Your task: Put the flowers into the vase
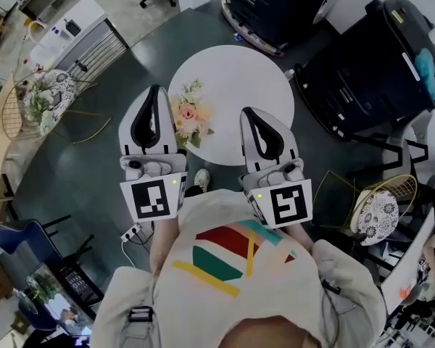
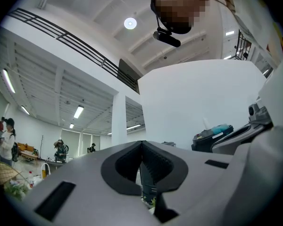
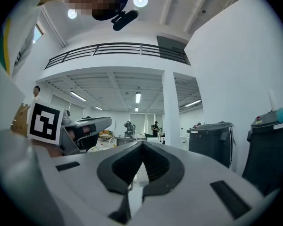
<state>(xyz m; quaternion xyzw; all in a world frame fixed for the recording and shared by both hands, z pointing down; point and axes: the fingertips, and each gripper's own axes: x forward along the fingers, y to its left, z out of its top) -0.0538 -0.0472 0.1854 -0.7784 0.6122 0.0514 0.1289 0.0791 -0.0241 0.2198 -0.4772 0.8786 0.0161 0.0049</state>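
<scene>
1. A small bunch of flowers (image 1: 188, 118), with white blooms, a peach rose and green leaves, sits near the left edge of a round white worktop (image 1: 239, 78), seen from straight above.
2. No vase can be made out. From this angle the bunch could be lying loose on the worktop or standing in a vase hidden beneath the blooms, so the scene fits either case.
3. The flowers look light and soft. The petals would probably bruise easily and the stems bend, so the stems below the heads seem the safest place to take hold, with gentle pressure. The stems themselves are hidden from above.
4. The left gripper (image 1: 155, 89) hovers just left of the bunch, over the worktop's edge. Its fingers are closed tip to tip and hold nothing.
5. The right gripper (image 1: 246, 112) hovers to the right of the bunch, apart from it. Its fingers are also pressed together and empty.
6. The person holds both grippers in front of the chest, pointing roughly level. Black bins (image 1: 370, 64) stand on the floor beyond the worktop.
</scene>
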